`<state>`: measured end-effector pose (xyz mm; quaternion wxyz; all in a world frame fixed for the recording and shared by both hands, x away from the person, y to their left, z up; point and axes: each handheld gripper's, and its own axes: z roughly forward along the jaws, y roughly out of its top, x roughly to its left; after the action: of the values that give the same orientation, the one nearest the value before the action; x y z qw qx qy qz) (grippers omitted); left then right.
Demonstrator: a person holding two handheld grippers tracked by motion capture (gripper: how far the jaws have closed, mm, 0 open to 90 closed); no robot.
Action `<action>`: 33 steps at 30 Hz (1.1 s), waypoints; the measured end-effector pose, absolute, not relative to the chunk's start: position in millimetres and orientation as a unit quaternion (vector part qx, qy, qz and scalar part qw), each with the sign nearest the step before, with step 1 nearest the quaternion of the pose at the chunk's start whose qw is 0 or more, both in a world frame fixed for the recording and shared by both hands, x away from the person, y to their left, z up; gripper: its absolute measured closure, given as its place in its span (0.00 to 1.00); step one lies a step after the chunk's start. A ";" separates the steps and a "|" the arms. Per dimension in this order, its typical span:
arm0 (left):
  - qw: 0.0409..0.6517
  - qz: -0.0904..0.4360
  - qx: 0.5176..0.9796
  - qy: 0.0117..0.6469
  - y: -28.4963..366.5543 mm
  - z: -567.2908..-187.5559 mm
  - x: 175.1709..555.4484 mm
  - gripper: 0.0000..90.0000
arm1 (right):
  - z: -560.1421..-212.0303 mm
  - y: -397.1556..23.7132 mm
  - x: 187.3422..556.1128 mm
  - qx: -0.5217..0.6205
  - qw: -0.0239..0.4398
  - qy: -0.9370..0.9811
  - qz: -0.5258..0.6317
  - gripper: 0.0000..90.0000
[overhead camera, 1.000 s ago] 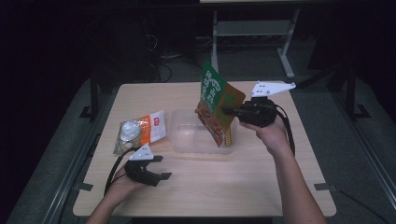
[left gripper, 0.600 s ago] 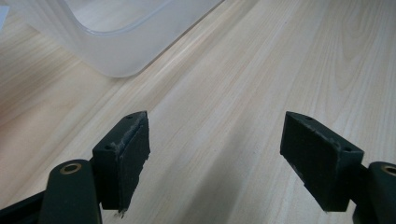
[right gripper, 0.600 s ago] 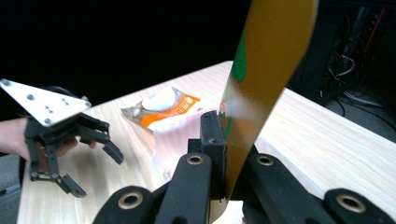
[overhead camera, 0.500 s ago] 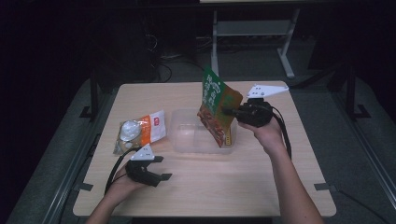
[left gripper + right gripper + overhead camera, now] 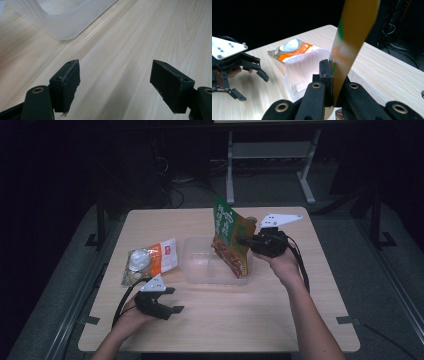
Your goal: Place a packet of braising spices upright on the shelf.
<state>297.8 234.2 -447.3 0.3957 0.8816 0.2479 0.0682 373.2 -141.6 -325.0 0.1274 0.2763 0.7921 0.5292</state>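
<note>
A green and orange food pouch (image 5: 229, 236) stands upright with its lower end inside a clear plastic tub (image 5: 200, 265) at the table's middle. My right gripper (image 5: 246, 240) is shut on the pouch's right edge; in the right gripper view the pouch (image 5: 352, 45) rises pinched between the jaws (image 5: 332, 82). My left gripper (image 5: 171, 300) rests on the table near the front left, open with nothing between its fingers (image 5: 67, 82). It also shows in the right gripper view (image 5: 249, 82). The tub's corner (image 5: 62, 22) lies ahead of it.
An orange and white packet (image 5: 150, 262) with a clear window lies on the table left of the tub, also seen in the right gripper view (image 5: 292, 50). The wooden table (image 5: 280, 320) has bare room at the front and right. Beyond its far edge is dark floor with a metal stand (image 5: 270, 155).
My right gripper has lowered the pouch a little into the tub. The left gripper has stayed where it was.
</note>
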 end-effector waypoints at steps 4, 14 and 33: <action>0.394 0.067 0.882 0.248 234.0 -447.9 297.9 0.26 | -328.1 -141.8 374.7 0.278 0.129 0.793 0.526 1.00; 0.390 0.063 0.885 0.246 233.0 -449.1 297.6 0.26 | -335.0 -140.2 377.7 0.281 0.127 0.796 0.521 1.00; 0.380 0.060 0.892 0.238 232.2 -451.7 297.9 0.24 | -351.6 -138.7 383.2 0.288 0.104 0.802 0.512 1.00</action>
<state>297.9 232.2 -451.7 0.3802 0.8916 0.2384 0.0597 383.2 -138.7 -351.6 0.1040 0.2884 0.8023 0.5122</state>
